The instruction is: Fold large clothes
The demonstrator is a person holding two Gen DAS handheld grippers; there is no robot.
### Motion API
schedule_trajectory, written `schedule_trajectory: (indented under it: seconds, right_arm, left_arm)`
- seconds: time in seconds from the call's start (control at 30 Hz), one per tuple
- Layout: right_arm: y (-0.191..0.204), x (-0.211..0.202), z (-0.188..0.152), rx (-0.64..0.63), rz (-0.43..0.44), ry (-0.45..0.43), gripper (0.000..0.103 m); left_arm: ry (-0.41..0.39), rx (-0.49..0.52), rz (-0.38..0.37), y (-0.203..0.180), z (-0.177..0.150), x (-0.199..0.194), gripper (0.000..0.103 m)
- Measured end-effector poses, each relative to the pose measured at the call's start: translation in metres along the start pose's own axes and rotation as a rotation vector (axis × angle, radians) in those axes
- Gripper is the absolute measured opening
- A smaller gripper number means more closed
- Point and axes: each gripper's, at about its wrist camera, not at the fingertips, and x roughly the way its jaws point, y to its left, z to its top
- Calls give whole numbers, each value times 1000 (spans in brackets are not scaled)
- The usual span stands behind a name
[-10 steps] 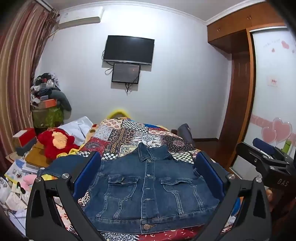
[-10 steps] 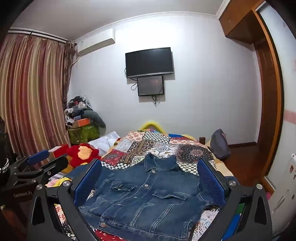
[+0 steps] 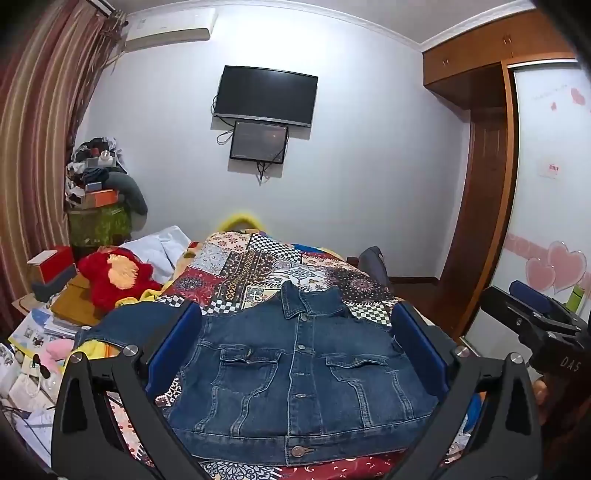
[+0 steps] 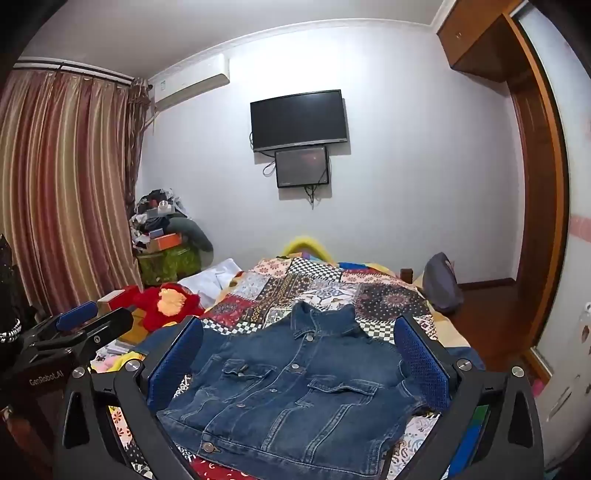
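Both the left gripper [image 3: 295, 354] and right gripper [image 4: 299, 362] hang spread wide and empty above the denim jacket [image 3: 295, 373] lying flat on the patchwork quilt [image 3: 258, 266].

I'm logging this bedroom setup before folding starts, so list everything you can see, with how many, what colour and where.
denim jacket: one, blue, buttoned, front up, flat on the bed nearest the cameras
patchwork quilt: one, multicoloured, covering the bed
plush toy: one, red with a yellow-orange face, left of the bed
television: one, black, on the far wall
small screen: one, dark, just under the television
air conditioner: one, white, high on the wall at left
curtains: striped red and gold, left side
wardrobe: brown wood, right side
clutter pile: mixed colours, far left corner
left claw: black with blue pads, open, empty
right claw: black with blue pads, open, empty
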Motion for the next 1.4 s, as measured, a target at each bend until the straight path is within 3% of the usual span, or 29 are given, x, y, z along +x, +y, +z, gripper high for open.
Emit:
schedule_trajectory:
  seconds: [0.4, 1.4]
  right_arm:
    - [-2, 4, 2, 7, 0, 12, 103]
    - [-5, 7, 3, 25, 1, 15, 103]
  left_arm:
    - [-26, 48, 4, -10, 3, -5, 103]
    - [-44, 59, -8, -15, 4, -8, 103]
